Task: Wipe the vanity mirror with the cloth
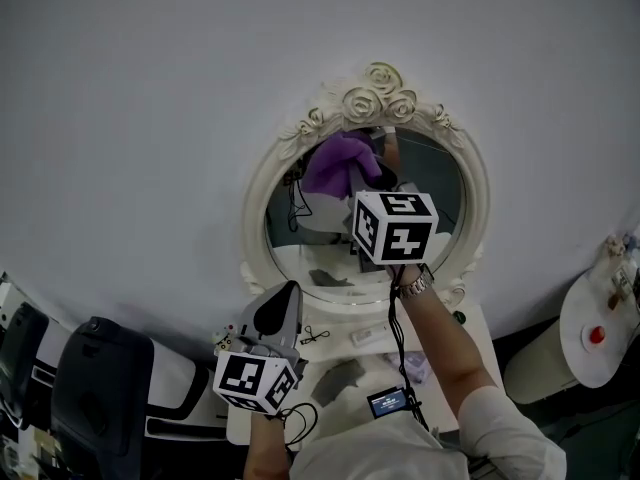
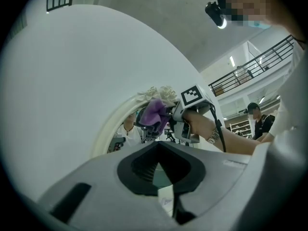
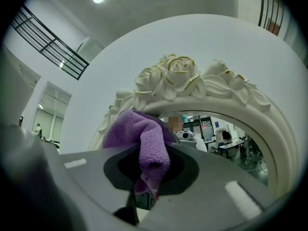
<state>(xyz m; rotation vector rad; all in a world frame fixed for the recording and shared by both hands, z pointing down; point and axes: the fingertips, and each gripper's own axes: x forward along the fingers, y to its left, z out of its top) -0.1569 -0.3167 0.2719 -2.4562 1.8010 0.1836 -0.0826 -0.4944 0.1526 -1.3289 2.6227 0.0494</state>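
**Purple cloth pinched against the upper glass of the mirror**

The right gripper [image 3: 151,177] has its jaws clamped on a purple cloth [image 1: 338,164], a fold of which hangs down between them. It holds the cloth up against the upper left part of the glass of the oval vanity mirror [image 1: 256,208], just under the rose crest [image 1: 377,95] at the top of the white frame. The left gripper [image 2: 163,177] sits low, near the mirror's lower left rim and above the white table [image 1: 335,353]; its jaws are pressed together with nothing between them. The mirror stands against a plain white wall [image 1: 150,118].
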